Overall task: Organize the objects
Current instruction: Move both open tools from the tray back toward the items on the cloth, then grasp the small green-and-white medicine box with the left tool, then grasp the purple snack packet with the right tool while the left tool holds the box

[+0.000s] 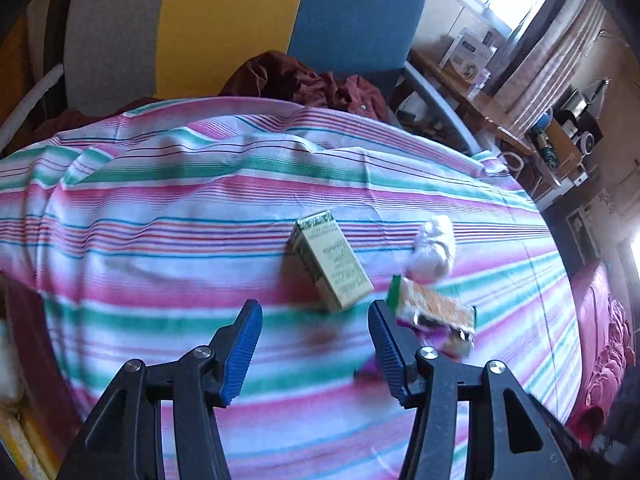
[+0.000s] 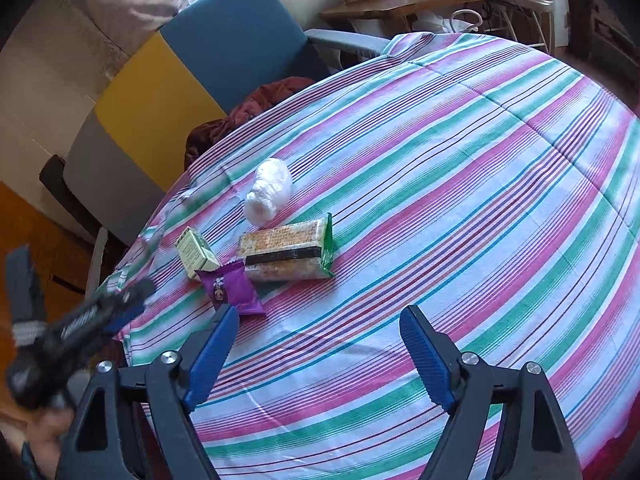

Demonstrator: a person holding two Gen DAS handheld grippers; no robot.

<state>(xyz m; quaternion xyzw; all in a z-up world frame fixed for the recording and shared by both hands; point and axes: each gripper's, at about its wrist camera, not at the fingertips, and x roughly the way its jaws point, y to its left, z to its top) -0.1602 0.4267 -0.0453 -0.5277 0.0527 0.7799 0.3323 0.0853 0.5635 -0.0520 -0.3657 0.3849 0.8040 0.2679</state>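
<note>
Several small items lie together on the striped tablecloth: a pale green carton, a green-edged cracker packet, a purple snack packet and a crumpled white plastic bag. My left gripper is open and empty, and the carton lies just beyond its fingertips. Its right finger hides most of the purple packet. My right gripper hangs open and empty over bare cloth, with the purple packet by its left fingertip. The left gripper shows blurred at the table's left edge.
Behind the table stand seats with grey, yellow and blue backs, and a maroon cloth is heaped on them. A wooden desk with boxes stands further back. A pink cushion lies past the table's right edge.
</note>
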